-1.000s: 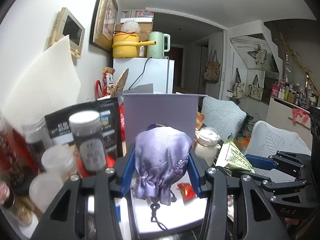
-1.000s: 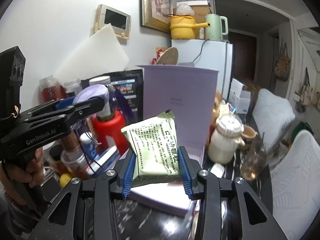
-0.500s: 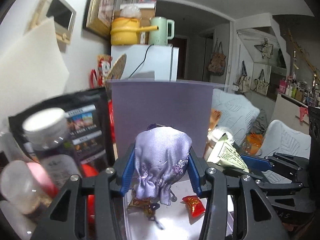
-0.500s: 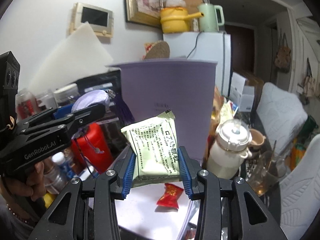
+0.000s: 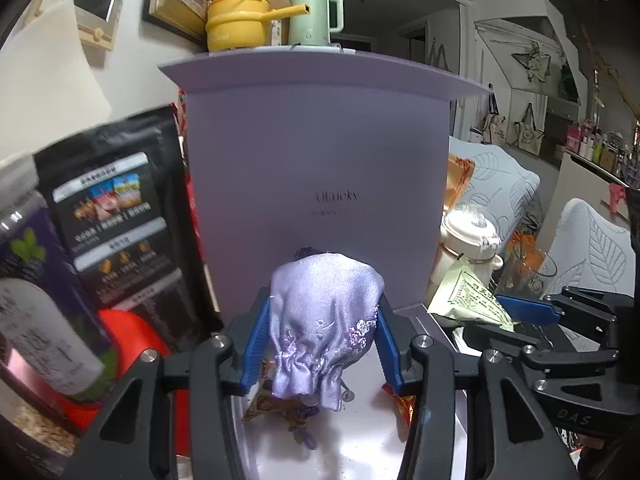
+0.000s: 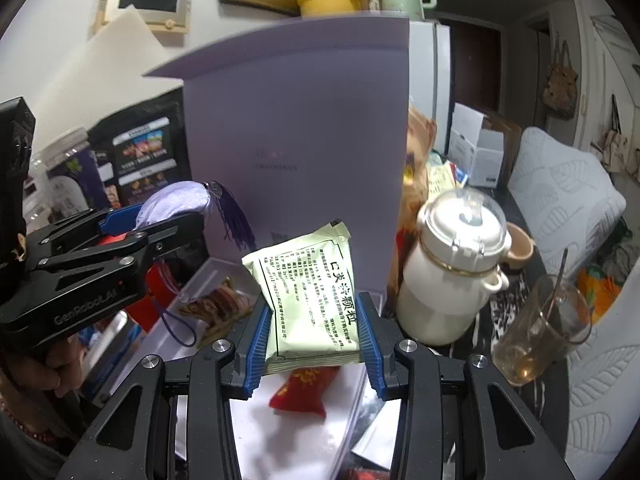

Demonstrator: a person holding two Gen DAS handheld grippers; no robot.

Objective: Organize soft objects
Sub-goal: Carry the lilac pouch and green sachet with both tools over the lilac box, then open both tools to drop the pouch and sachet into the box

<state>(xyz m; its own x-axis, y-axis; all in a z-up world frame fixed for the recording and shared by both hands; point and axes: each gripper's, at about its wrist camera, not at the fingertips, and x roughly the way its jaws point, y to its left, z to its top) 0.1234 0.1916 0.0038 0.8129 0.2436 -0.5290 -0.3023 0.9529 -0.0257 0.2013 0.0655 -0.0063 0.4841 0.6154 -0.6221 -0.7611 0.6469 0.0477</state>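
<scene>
Cluttered bench: both grippers have dropped over the open lilac box (image 5: 316, 184). Left gripper (image 5: 320, 344) fingers clamp the lilac satin pouch (image 5: 324, 320), right gripper (image 6: 314, 340) fingers the pale-green sachet (image 6: 308, 296); release looks next.

Both your views are lit evenly from overhead indoor lighting, bright on the white wall at upper left and dimmer toward the dark doorway at upper right. The tall lilac cardboard box lid (image 5: 316, 184) reads flat and soft, its small print only faintly legible. In your left view the black printed snack pouch (image 5: 112, 216) and the clear plastic jar with a dark label (image 5: 36, 300) smear with motion blur. In your right view the glass cup with a spoon (image 6: 540, 328) shows small glints. Fisheye bending curves straight edges, and black vignette fills the corners.
</scene>
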